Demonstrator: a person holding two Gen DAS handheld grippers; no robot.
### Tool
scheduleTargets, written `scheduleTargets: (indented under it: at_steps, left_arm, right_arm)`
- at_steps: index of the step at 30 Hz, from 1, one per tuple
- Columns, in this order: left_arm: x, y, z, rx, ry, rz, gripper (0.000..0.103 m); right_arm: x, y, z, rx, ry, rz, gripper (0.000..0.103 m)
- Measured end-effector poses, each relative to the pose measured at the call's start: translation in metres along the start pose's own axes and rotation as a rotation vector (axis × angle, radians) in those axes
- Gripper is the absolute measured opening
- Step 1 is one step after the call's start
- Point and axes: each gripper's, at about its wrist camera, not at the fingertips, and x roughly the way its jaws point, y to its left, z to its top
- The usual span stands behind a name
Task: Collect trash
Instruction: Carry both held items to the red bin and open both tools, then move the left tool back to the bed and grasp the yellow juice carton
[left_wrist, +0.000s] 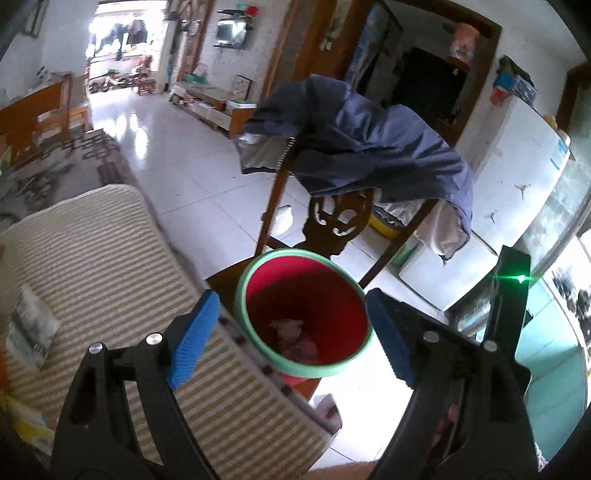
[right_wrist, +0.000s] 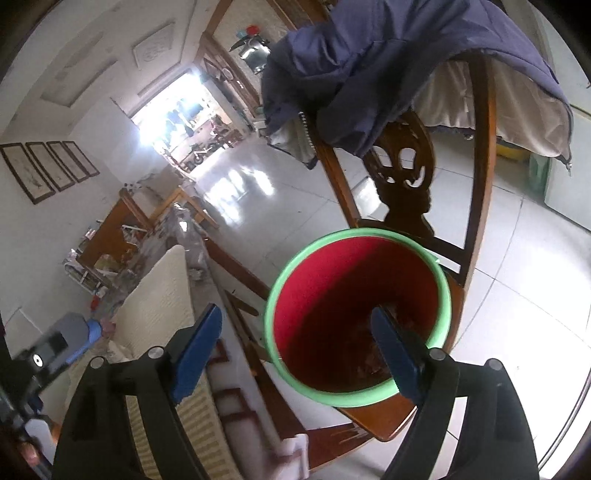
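A red bin with a green rim (left_wrist: 273, 363) stands on the seat of a wooden chair (left_wrist: 275, 199). Pale crumpled trash (left_wrist: 295, 338) lies at its bottom. My left gripper (left_wrist: 291, 332) is open and empty, held above the bin's mouth, blue pads either side. In the right wrist view the same bin (right_wrist: 284, 284) is below my right gripper (right_wrist: 299, 350), which is open and empty; its right finger (right_wrist: 395, 354) hangs over the bin's opening. Dark trash (right_wrist: 369, 362) shows dimly inside.
A dark blue jacket (left_wrist: 369, 140) hangs over the chair back. A striped cushioned sofa (left_wrist: 110, 266) lies left of the chair, with a plastic packet (left_wrist: 31, 328) on it. A white fridge (left_wrist: 517, 177) stands at right. Tiled floor (left_wrist: 177, 140) stretches toward a bright doorway.
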Motion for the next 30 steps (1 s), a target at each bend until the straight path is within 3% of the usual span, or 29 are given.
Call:
scheduleTargets:
  at_steps: [5, 10, 17, 20, 25, 28, 30]
  left_arm:
    - [-0.038, 0.028, -0.018, -0.073, -0.035, 0.077, 0.079]
    - [-0.096, 0.063, -0.051, -0.131, -0.089, 0.203, 0.079]
    - [-0.161, 0.142, -0.091, -0.305, -0.092, 0.338, 0.083]
    - [-0.185, 0.165, -0.099, -0.29, -0.089, 0.431, 0.088]
    - [-0.219, 0.209, -0.116, -0.276, -0.071, 0.585, 0.094]
    - [-0.223, 0.233, -0.128, -0.338, -0.054, 0.59, 0.094]
    - [-0.219, 0.252, -0.134, -0.432, -0.022, 0.522, 0.094]
  right_arm:
    - [-0.011, 0.037, -0.001, -0.058, -0.003, 0.043, 0.081]
    - [-0.014, 0.087, -0.012, -0.134, 0.025, 0.121, 0.086]
    - [-0.017, 0.162, -0.038, -0.297, 0.085, 0.225, 0.09]
    - [-0.009, 0.183, -0.054, -0.332, 0.153, 0.262, 0.091]
    - [0.008, 0.213, -0.08, -0.457, 0.227, 0.228, 0.091]
    - [0.013, 0.222, -0.089, -0.493, 0.239, 0.217, 0.091]
    - [0.018, 0.228, -0.093, -0.53, 0.253, 0.199, 0.091]
